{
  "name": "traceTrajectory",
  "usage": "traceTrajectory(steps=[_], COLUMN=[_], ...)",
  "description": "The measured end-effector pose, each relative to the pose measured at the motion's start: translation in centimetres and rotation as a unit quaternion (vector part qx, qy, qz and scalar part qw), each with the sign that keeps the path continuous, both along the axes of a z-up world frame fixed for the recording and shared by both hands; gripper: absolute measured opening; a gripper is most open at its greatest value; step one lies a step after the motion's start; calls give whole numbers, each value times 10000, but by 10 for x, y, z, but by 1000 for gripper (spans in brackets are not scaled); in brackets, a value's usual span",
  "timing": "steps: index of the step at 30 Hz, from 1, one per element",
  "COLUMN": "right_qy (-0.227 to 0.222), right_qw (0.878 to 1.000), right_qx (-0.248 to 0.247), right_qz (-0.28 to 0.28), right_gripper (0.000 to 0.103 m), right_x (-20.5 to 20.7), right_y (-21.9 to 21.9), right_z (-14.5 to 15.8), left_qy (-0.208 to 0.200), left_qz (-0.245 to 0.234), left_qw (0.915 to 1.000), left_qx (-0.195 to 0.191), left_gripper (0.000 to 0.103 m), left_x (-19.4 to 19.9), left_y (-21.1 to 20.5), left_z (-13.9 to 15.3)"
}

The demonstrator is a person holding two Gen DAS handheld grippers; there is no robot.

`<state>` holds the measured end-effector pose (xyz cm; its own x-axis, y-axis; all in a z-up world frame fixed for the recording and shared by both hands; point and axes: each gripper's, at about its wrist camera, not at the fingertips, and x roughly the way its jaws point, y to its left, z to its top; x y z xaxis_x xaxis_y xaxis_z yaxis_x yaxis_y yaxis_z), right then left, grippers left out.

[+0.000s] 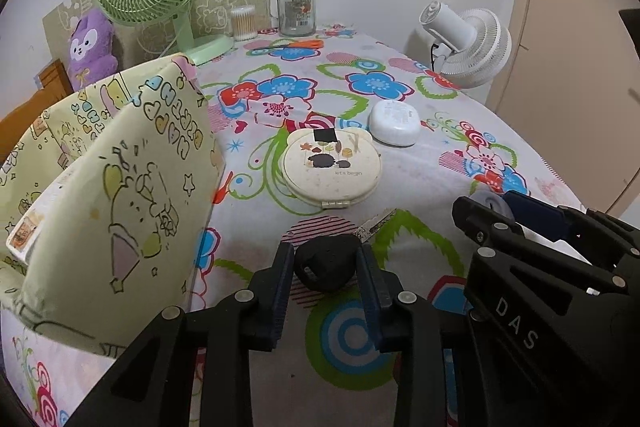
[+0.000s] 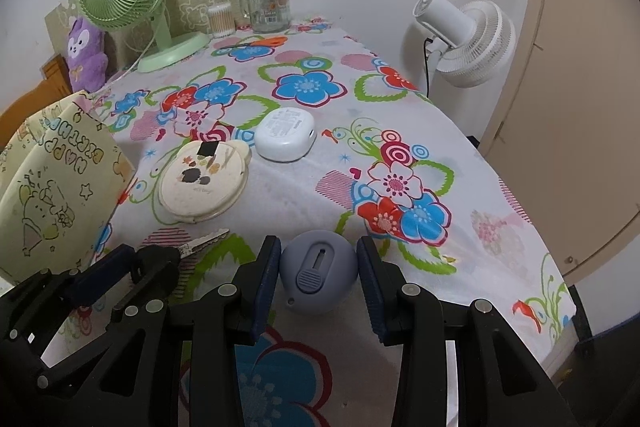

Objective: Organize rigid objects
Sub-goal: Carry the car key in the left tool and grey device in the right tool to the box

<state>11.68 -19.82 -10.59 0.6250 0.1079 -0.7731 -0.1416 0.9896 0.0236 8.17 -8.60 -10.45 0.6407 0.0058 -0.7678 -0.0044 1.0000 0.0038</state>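
Floral tablecloth (image 1: 420,183) under left tongs (image 1: 326,267) clamping a black-headed key (image 1: 326,263); right tongs (image 2: 318,271) apparently gripping a grey-blue round case (image 2: 318,271).

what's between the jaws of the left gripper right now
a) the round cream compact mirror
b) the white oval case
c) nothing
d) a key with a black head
d, the left gripper has its jaws closed on the black head of the key, while the cream compact mirror and the white oval case lie untouched farther back on the floral tablecloth.
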Motion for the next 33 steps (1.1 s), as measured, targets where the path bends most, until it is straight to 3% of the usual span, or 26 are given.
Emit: traceTrajectory(steps=[33], right_qy=[-394], right_qw=[9991], right_qx=[-73], right_qz=[-106], right_gripper=[43], right_x=[-50], right_y=[6], right_z=[55], left_qy=[-431], left_qz=[-61], left_qw=[9991], left_qx=[3], left_gripper=[32], left_x=[-44], left_y=[2], left_z=[50])
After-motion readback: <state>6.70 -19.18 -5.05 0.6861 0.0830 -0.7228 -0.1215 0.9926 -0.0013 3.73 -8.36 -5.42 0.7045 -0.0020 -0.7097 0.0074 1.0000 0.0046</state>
